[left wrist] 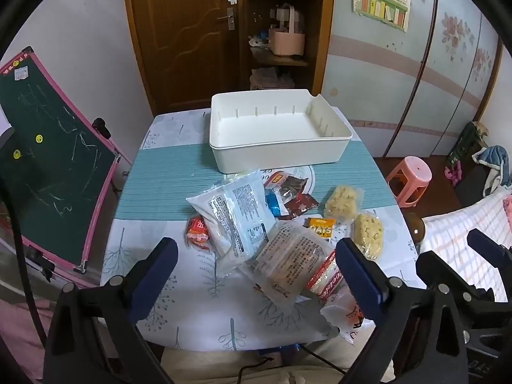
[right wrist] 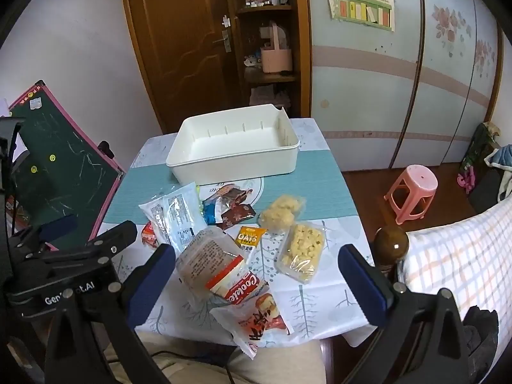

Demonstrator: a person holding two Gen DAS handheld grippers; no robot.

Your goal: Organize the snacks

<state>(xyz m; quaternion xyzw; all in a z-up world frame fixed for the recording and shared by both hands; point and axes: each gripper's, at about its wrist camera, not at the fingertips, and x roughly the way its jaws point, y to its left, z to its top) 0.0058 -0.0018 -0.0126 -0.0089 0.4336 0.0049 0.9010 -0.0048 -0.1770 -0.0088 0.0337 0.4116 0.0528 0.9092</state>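
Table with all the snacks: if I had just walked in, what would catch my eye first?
Probably the big white bin, standing empty at the far side of the table. In front of it lies a loose heap of snack packets, with a red Cookie pack nearest the near edge and two clear packs of yellow puffs on the right. Two open grippers, left and right, hover above the near edge, holding nothing.
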